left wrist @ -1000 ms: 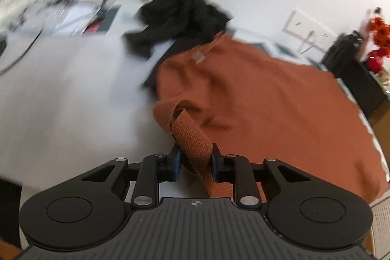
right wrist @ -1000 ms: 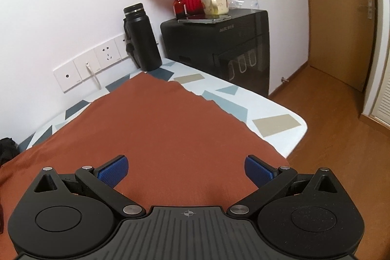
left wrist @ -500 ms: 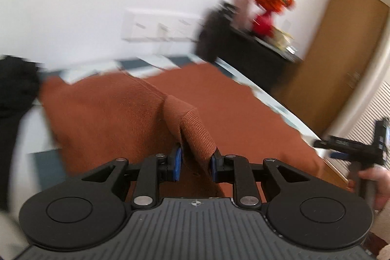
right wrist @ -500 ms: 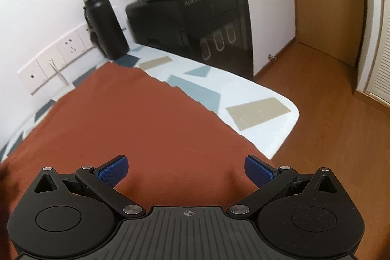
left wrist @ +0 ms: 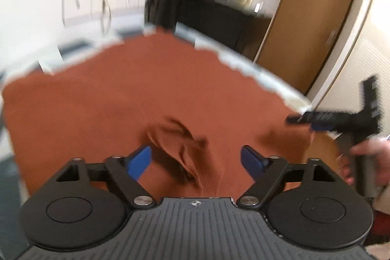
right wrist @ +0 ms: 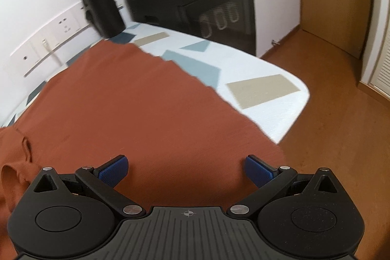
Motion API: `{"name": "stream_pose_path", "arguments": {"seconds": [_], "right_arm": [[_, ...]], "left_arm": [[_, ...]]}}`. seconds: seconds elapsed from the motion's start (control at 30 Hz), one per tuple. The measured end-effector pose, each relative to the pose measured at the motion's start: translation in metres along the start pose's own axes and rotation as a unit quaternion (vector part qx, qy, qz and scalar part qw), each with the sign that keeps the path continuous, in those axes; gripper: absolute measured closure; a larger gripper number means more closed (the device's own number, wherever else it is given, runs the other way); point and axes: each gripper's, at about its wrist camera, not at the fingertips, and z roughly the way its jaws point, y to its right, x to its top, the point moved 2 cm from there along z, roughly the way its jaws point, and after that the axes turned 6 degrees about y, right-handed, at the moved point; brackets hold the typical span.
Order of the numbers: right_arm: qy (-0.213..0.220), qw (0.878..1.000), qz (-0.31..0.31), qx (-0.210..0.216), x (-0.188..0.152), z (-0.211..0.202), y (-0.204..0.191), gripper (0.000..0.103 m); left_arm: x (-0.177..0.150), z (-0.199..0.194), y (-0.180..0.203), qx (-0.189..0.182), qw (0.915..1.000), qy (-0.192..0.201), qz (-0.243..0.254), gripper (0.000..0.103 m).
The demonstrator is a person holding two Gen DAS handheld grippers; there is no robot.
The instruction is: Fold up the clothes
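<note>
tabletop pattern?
White tabletop with scattered blue, teal and beige angular patches; clearest in the right wrist view.

1. The left gripper (left wrist: 196,160) is now standing with its jaws spread wide; half a second ago they were clamped on a strap of the rust-brown garment (left wrist: 146,89).
2. That strap (left wrist: 180,143) is dropping free between the blue pads (left wrist: 139,161), blurred in motion.
3. The left wrist view is swinging further right, away from the black clothing seen a second ago.
4. The right gripper (right wrist: 186,171) is tilting lower over the garment, pushing the flowers out of its frame.
</note>
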Motion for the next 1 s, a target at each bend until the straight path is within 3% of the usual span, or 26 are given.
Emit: {"name": "stream_pose_path", "arguments": {"seconds": [0.13, 0.3, 0.4, 0.5, 0.53, 0.57, 0.67, 0.77, 0.87, 1.0], "right_arm": [[0.002, 0.999, -0.005, 0.036, -0.003, -0.008, -0.022, 0.001], [-0.006, 0.997, -0.039, 0.074, -0.01, -0.013, -0.062, 0.001], [-0.015, 0.994, -0.079, 0.078, -0.021, -0.013, -0.086, 0.001], [-0.026, 0.991, -0.106, 0.082, -0.029, -0.013, -0.103, 0.001], [-0.03, 0.99, -0.114, 0.083, -0.032, -0.013, -0.108, 0.001], [-0.034, 0.988, -0.123, 0.084, -0.035, -0.013, -0.114, 0.001], [-0.039, 0.985, -0.14, 0.087, -0.038, -0.014, -0.123, 0.001], [-0.037, 0.983, -0.154, 0.088, -0.036, -0.014, -0.132, 0.001], [-0.03, 0.982, -0.159, 0.102, -0.033, -0.011, -0.141, 0.001], [-0.026, 0.976, -0.183, 0.115, -0.036, -0.002, -0.163, 0.001]], "left_arm": [[-0.011, -0.051, -0.013, 0.022, 0.9992, 0.01, 0.032, 0.018], [-0.065, -0.069, -0.009, 0.048, 0.9917, -0.067, 0.099, 0.018], [-0.092, -0.065, 0.003, 0.042, 0.9879, -0.101, 0.11, 0.017], [-0.11, -0.062, 0.011, 0.077, 0.9826, -0.104, 0.134, 0.018], [-0.112, -0.06, 0.009, 0.095, 0.9815, -0.102, 0.131, 0.022], [-0.114, -0.06, 0.004, 0.104, 0.983, -0.101, 0.113, 0.038], [-0.115, -0.066, -0.012, 0.112, 0.9879, -0.098, 0.042, 0.055], [-0.117, -0.078, -0.028, 0.135, 0.9861, -0.096, -0.007, 0.056], [-0.122, -0.087, -0.036, 0.131, 0.9859, -0.097, -0.041, 0.055], [-0.116, -0.087, -0.035, 0.121, 0.9866, -0.102, -0.04, 0.052]]}}
